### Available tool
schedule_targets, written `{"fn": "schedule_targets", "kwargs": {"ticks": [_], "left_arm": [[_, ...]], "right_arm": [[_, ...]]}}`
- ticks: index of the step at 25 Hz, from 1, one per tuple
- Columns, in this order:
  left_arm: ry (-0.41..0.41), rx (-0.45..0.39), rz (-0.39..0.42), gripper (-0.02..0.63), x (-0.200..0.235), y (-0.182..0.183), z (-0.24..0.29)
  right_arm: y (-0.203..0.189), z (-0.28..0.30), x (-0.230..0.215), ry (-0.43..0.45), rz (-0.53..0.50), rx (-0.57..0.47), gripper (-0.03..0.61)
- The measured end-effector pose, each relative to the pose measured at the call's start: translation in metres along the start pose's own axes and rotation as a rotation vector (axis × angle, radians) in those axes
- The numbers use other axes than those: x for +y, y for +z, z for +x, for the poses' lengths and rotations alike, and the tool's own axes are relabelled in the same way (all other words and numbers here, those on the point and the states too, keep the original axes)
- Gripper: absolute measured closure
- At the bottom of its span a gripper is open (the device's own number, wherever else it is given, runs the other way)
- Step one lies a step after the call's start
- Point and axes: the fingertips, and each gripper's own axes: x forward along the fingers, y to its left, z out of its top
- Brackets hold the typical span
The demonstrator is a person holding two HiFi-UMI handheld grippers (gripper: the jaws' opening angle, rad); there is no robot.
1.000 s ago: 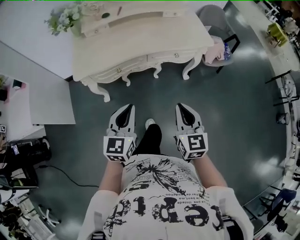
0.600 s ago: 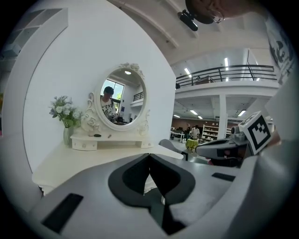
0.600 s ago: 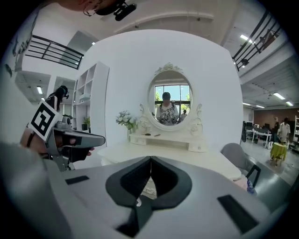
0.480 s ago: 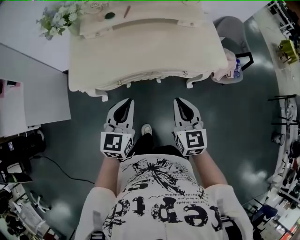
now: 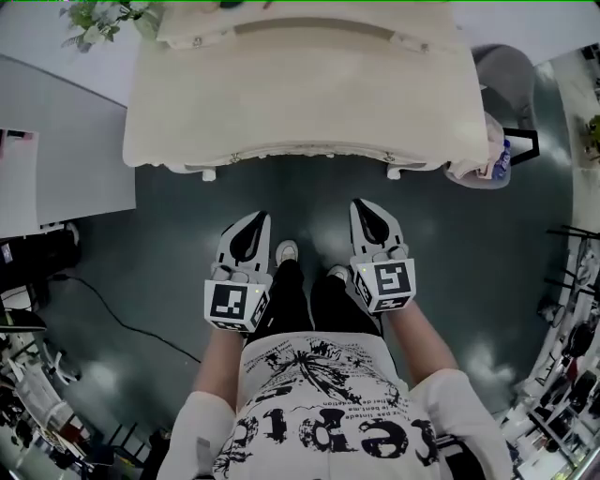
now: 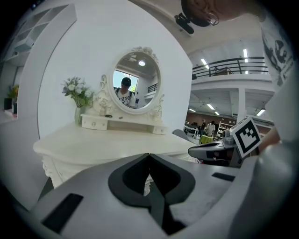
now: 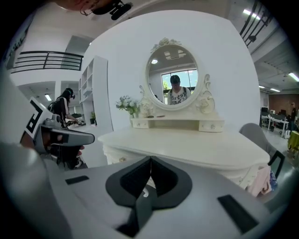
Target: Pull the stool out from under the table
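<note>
A cream dressing table (image 5: 309, 94) with carved legs fills the top of the head view. No stool shows in any view, and the space under the table is hidden by its top. My left gripper (image 5: 258, 217) and right gripper (image 5: 364, 204) are held side by side over the dark floor, short of the table's front edge, both pointing at it. In the left gripper view the jaws (image 6: 149, 155) meet at their tips with nothing between them, the table (image 6: 107, 144) beyond. The right gripper (image 7: 150, 158) is likewise shut and empty before the table (image 7: 196, 142).
An oval mirror (image 7: 172, 77) and a vase of flowers (image 5: 98, 19) stand on the table. A grey chair (image 5: 511, 75) with a bag (image 5: 483, 155) is at its right end. A pale cabinet (image 5: 56, 141) is to the left, and a cable (image 5: 103, 305) lies on the floor.
The person has walked toward the dressing table, which now looms larger and squarer at the top. Both grippers have come forward with the body, staying shut and empty.
</note>
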Motion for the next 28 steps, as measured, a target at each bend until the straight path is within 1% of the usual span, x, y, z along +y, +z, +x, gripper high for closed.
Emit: {"fn": "schedule_targets", "kwargs": {"ticks": [3,6,11,14,18,22,23,24,25,27,28], "left_arm": [[0.005,-0.014,-0.031,0.595,-0.003,-0.043,0.025],[-0.002,-0.028,-0.025,0.595,-0.004,-0.101,0.061],[-0.02,-0.07,0.012,0.595,0.009,-0.2,0.129],[-0.044,-0.101,0.054,0.595,0.021,-0.249,0.166],[-0.064,-0.143,0.107,0.595,0.043,-0.295,0.2],[-0.063,-0.169,0.145,0.595,0.068,-0.321,0.222],[-0.06,-0.174,0.151,0.595,0.073,-0.325,0.225],[-0.053,-0.177,0.149,0.595,0.078,-0.329,0.229],[-0.044,-0.177,0.136,0.595,0.084,-0.334,0.233],[-0.038,-0.169,0.091,0.595,0.092,-0.343,0.238],[-0.043,-0.163,0.077,0.595,0.094,-0.348,0.24]], "right_arm": [[-0.046,0.023,-0.013,0.027,-0.045,0.013,0.562],[-0.108,0.053,-0.033,0.029,-0.071,0.014,0.561],[-0.214,0.124,-0.07,-0.02,-0.069,-0.02,0.561],[-0.267,0.168,-0.088,-0.061,-0.066,-0.054,0.561],[-0.325,0.223,-0.109,-0.098,-0.042,-0.072,0.561],[-0.364,0.269,-0.124,-0.121,-0.034,-0.074,0.557],[-0.371,0.279,-0.127,-0.124,-0.04,-0.068,0.528],[-0.378,0.288,-0.131,-0.126,-0.043,-0.057,0.456],[-0.383,0.296,-0.135,-0.131,-0.046,-0.043,0.399],[-0.392,0.31,-0.145,-0.153,-0.06,-0.016,0.323],[-0.395,0.317,-0.15,-0.165,-0.072,-0.006,0.3]]}}
